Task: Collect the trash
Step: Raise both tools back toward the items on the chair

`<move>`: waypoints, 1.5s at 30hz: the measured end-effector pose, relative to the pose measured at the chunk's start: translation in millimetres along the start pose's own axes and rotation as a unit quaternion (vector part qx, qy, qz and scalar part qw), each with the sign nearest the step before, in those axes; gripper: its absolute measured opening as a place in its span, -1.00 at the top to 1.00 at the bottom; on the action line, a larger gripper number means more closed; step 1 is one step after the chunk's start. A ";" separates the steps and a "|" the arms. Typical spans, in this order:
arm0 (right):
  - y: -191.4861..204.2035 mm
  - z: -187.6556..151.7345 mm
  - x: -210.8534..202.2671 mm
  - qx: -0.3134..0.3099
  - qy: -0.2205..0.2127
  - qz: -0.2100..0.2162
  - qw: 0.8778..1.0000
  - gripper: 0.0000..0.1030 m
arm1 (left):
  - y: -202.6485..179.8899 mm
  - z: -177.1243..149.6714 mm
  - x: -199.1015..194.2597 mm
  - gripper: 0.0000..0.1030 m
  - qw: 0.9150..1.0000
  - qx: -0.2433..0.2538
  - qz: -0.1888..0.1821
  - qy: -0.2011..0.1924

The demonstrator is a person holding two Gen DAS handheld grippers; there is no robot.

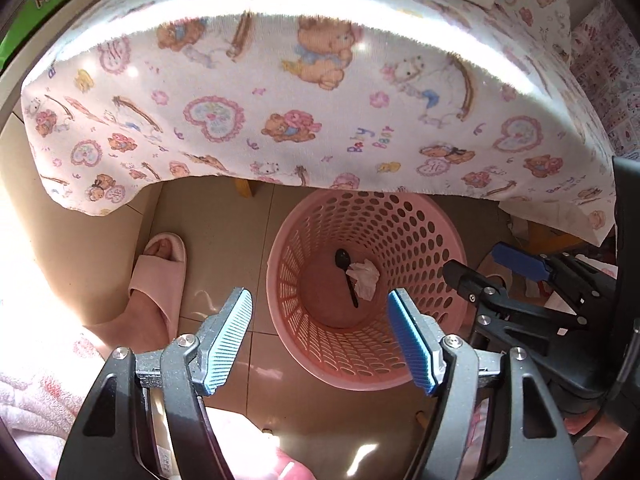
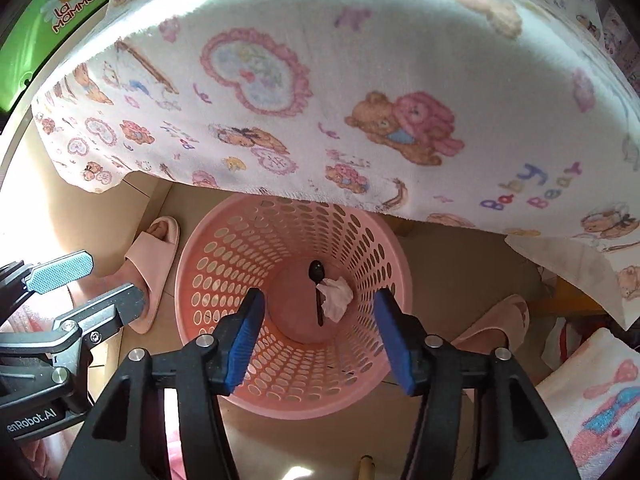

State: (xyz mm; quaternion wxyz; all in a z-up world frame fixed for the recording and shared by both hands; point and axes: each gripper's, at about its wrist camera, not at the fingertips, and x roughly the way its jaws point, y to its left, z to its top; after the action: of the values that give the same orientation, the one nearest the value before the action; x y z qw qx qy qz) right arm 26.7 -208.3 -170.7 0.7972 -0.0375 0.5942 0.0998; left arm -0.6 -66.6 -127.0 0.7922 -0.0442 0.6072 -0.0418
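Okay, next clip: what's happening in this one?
A person holds two tongs over a pink perforated plastic basket on the tiled floor, beside a table draped in a teddy-bear print cloth. Both the left tongs and right tongs are open and empty. A black plastic spoon and a crumpled white tissue lie at the basket's bottom.

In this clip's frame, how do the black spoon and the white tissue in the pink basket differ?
The spoon is black, rigid and slender, lying straight; the tissue is white, soft and crumpled into a wad. The spoon runs longer than the tissue, which is wider and bulkier. The tissue lies against the spoon's handle and hides part of it, while the spoon's bowl stays fully visible. Both rest on the floor of the pink basket, below the two open tools.
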 end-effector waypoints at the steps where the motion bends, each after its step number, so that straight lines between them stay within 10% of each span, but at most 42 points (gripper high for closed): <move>1: 0.1 1.5 -4.8 -0.001 -0.008 -0.005 1.000 -0.30 | 2.9 0.7 -3.1 -0.34 1.000 -0.002 -0.001 -0.010; 17: 2.9 13.3 -124.0 -0.008 -0.229 -0.042 0.973 -0.64 | 16.2 8.6 -102.7 -0.55 0.976 0.007 0.003 -0.218; 29: -22.9 87.5 -207.1 -0.057 -0.309 -0.023 0.949 -0.75 | 25.6 103.5 -193.8 -0.95 0.942 0.047 0.002 -0.332; 40: -56.1 111.4 -187.6 0.007 -0.343 0.004 0.939 -0.77 | 51.2 135.5 -165.2 -0.98 0.942 0.019 0.013 -0.335; 45: -62.3 106.3 -175.2 0.008 -0.342 -0.036 0.939 -0.77 | 67.0 140.4 -109.1 -0.98 0.977 0.009 0.010 -0.212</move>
State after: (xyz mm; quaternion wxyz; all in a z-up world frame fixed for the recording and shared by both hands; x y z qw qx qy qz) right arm 91.3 -270.3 23.9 0.9557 -0.0162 0.2846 0.0735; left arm 107.5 15.7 5.7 0.9038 -0.0385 0.4253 -0.0288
